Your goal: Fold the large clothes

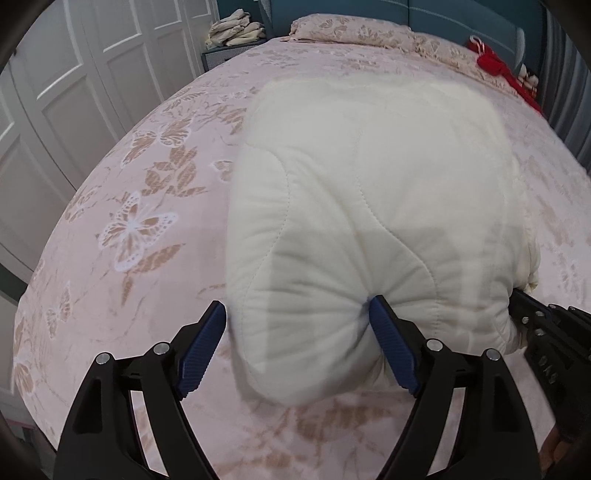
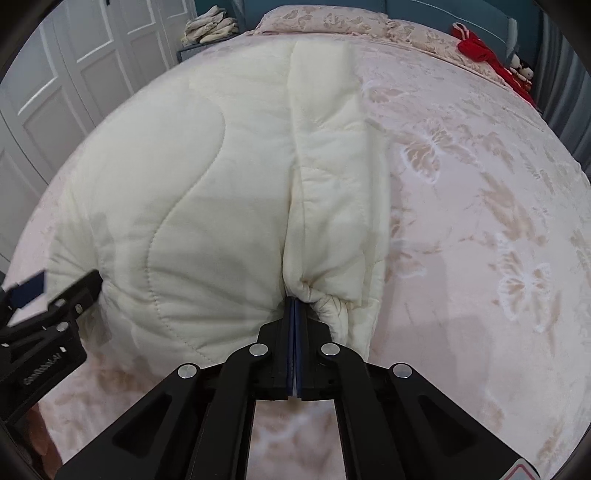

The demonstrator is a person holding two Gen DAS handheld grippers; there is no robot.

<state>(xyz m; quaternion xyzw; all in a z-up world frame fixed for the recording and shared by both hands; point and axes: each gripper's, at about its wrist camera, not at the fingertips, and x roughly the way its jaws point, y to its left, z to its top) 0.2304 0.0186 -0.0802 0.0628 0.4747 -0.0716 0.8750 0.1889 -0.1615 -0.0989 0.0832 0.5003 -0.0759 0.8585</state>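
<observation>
A cream quilted padded garment lies folded on the bed, its near edge raised toward me. My left gripper is open, its jaws wide apart around the garment's near left corner; the right pad presses into the fabric. It also shows in the right wrist view, at the garment's left edge. My right gripper is shut on a bunched near edge of the garment, beside a folded flap. The right gripper shows at the right edge of the left wrist view.
The bed has a pink cover with butterfly and leaf patterns. A pillow lies at the head. Red fabric lies at the far right edge. Folded cloths sit on a nightstand. White wardrobe doors stand left.
</observation>
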